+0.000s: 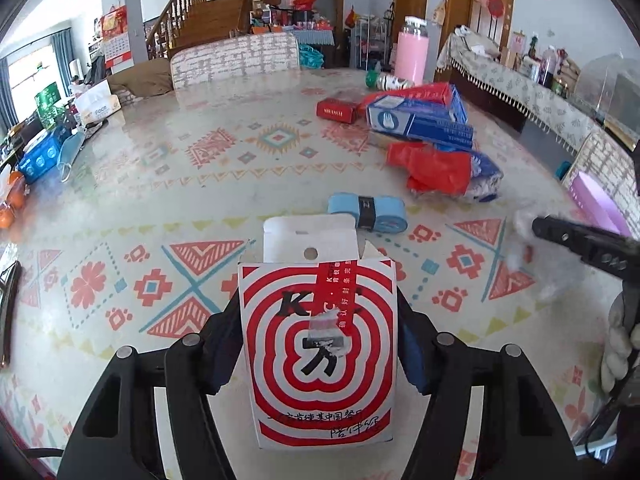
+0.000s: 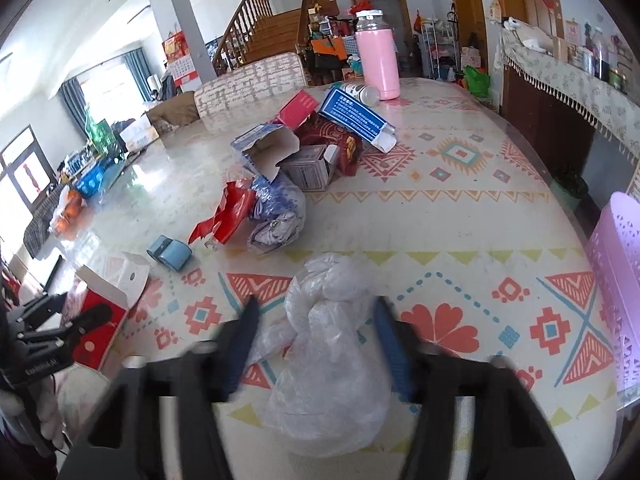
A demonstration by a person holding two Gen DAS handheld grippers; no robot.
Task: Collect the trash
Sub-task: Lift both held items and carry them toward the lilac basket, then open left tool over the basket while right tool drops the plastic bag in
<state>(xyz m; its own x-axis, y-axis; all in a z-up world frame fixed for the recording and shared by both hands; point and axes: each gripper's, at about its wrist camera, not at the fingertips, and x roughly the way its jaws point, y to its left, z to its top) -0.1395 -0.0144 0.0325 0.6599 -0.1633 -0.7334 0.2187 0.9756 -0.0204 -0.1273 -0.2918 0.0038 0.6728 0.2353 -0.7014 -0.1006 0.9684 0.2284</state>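
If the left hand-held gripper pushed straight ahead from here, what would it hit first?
Likely the light blue roll, lying just beyond the red-and-white box that the left hand-held gripper holds. The box's open flap would probably touch it first, though depth is hard to judge.

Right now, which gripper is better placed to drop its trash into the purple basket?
Right. The right gripper straddles the clear bag, and the basket stands at its right. The left gripper holds the red-and-white box farther away.

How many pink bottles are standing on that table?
1. The pink bottle stands upright at the table's far edge, beside a clear bottle lying on its side. Others may be hidden behind the boxes.
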